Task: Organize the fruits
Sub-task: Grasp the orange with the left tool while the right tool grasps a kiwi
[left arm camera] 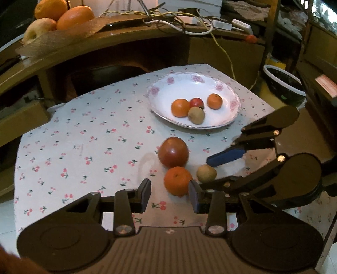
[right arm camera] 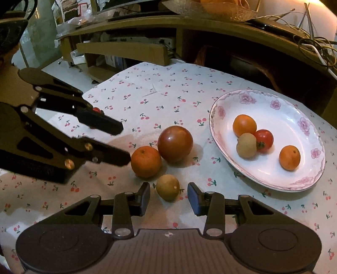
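On the cherry-print cloth lie a big red-brown fruit (left arm camera: 173, 151) (right arm camera: 175, 143), an orange (left arm camera: 178, 180) (right arm camera: 146, 161) and a small brown fruit (left arm camera: 206, 173) (right arm camera: 167, 187), close together. My left gripper (left arm camera: 170, 197) (right arm camera: 125, 144) is open. The orange sits just past its fingertips, against the near one. My right gripper (right arm camera: 169, 198) (left arm camera: 204, 173) is open around the small brown fruit, with a gap at each pad. The flowered white plate (left arm camera: 189, 84) (right arm camera: 294, 109) holds two oranges, a red tomato and another brown fruit.
A wooden desk (left arm camera: 118, 44) stands behind the table, with a tray of oranges (left arm camera: 63, 14) and tangled cables (left arm camera: 168, 16). A black bowl (left arm camera: 284, 84) sits on the floor to the right. A cardboard box (right arm camera: 122, 50) is at the far left.
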Tool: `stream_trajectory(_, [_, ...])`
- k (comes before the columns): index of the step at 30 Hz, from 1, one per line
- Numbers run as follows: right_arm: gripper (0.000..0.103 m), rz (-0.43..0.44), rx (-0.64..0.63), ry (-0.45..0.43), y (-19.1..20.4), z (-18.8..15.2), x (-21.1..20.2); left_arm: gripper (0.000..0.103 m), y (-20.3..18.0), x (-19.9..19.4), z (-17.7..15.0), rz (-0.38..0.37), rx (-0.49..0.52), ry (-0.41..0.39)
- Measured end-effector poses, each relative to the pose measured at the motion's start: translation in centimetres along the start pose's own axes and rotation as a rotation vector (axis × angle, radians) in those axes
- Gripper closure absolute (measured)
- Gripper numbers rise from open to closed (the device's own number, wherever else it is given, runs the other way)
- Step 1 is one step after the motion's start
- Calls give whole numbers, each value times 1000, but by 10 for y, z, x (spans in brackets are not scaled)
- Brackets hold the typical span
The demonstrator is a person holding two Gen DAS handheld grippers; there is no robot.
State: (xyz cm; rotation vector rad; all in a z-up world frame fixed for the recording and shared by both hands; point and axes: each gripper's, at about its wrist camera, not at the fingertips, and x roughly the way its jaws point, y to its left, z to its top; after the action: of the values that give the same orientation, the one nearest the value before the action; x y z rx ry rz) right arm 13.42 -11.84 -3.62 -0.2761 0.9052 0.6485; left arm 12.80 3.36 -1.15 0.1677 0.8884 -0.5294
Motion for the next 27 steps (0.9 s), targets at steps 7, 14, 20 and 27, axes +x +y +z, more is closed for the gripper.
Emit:
stream_trajectory(7, [79,-17,13,8,-3,1,-3,59,-7,12,4,-1,1,2])
stream_trajectory(14, [79,-53,26,9,-11,-4,-12,59,-15,32,4,32,10,25])
stream_trajectory(20, [79,-74,43,21,-17,-7,-16,61,-17,39,2,45,-20,26])
stream_trajectory(27, [79,-81,41,32,-20,-13,-23,63,-31,24,0,-3,-7,34])
